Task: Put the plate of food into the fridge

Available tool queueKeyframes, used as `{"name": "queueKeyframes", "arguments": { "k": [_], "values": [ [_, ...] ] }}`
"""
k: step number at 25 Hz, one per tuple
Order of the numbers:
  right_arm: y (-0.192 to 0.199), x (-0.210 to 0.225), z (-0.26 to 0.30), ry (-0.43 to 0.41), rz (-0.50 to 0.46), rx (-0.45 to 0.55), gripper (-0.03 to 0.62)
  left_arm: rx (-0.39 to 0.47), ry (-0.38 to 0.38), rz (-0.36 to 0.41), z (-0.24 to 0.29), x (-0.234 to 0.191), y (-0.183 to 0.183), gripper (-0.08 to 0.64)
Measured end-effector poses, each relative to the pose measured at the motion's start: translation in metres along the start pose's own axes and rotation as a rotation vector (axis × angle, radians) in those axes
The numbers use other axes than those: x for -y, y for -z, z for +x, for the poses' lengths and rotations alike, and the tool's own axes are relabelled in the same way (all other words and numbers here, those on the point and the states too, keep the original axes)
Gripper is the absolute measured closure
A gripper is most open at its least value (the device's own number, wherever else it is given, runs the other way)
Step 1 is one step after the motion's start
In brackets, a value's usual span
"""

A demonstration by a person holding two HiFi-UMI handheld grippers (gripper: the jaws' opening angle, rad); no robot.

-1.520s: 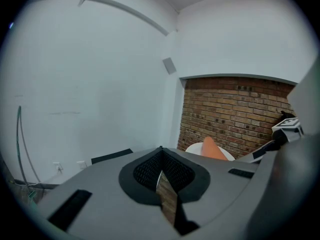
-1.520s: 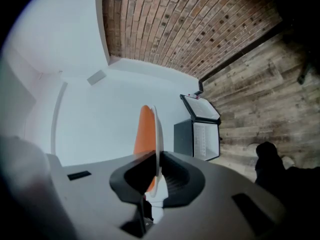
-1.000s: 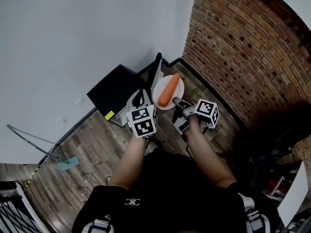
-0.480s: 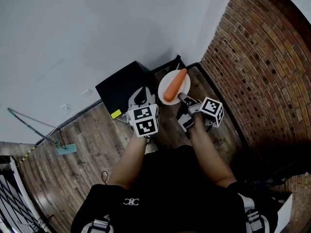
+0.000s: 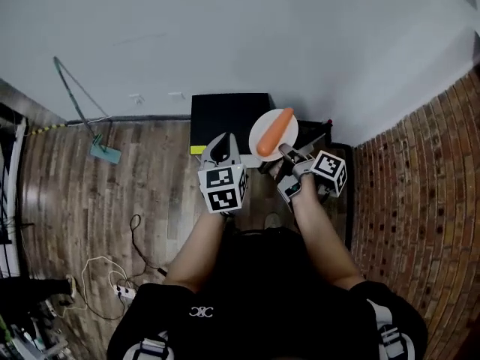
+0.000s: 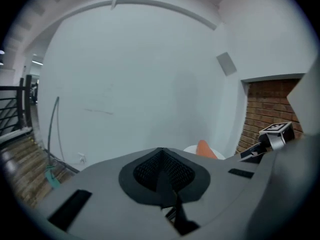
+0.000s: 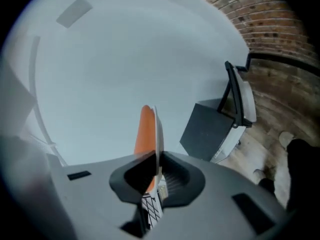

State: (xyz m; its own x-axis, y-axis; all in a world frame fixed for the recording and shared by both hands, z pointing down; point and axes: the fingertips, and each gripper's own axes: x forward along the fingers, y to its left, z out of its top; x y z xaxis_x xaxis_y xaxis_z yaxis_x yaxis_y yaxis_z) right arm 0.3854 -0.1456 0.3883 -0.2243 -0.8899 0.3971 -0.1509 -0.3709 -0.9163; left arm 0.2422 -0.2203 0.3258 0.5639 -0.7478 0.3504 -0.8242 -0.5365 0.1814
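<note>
A white plate (image 5: 264, 125) with a long orange carrot (image 5: 274, 132) on it hangs in front of me, held level. My right gripper (image 5: 283, 151) is shut on its near rim. In the right gripper view the plate (image 7: 157, 129) shows edge-on between the pads, with the carrot (image 7: 145, 131) on its left. My left gripper (image 5: 223, 139) is beside the plate on the left, jaws together with nothing in them (image 6: 162, 184). A small black cabinet (image 5: 225, 113) stands on the floor against the white wall, just beyond both grippers.
A brick wall (image 5: 420, 171) closes the right side. A white and black framed object (image 7: 242, 101) stands to the right of the black cabinet (image 7: 207, 131). A mop (image 5: 101, 150) leans at the left wall. Cables (image 5: 105, 272) lie on the wooden floor.
The view has swung left, from the brick corner to the white wall. The black cabinet now lies straight ahead. The plate stays in the right gripper, and both grippers keep their places.
</note>
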Motion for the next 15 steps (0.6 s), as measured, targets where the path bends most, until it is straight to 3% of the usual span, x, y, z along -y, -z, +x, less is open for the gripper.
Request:
{"name": "queueKeyframes", "arguments": {
  "k": [4, 9, 15],
  "values": [
    [0.004, -0.011, 0.025, -0.013, -0.072, -0.152, 0.555, 0.018, -0.185, -0.078, -0.026, -0.025, 0.011, 0.563],
    [0.044, 0.008, 0.043, -0.004, -0.131, -0.363, 0.555, -0.041, -0.4, -0.198, -0.076, -0.047, 0.071, 0.563],
    [0.093, 0.069, 0.062, 0.053, -0.154, -0.515, 0.555, -0.105, -0.486, -0.238, -0.093, -0.066, 0.132, 0.563]
  ]
}}
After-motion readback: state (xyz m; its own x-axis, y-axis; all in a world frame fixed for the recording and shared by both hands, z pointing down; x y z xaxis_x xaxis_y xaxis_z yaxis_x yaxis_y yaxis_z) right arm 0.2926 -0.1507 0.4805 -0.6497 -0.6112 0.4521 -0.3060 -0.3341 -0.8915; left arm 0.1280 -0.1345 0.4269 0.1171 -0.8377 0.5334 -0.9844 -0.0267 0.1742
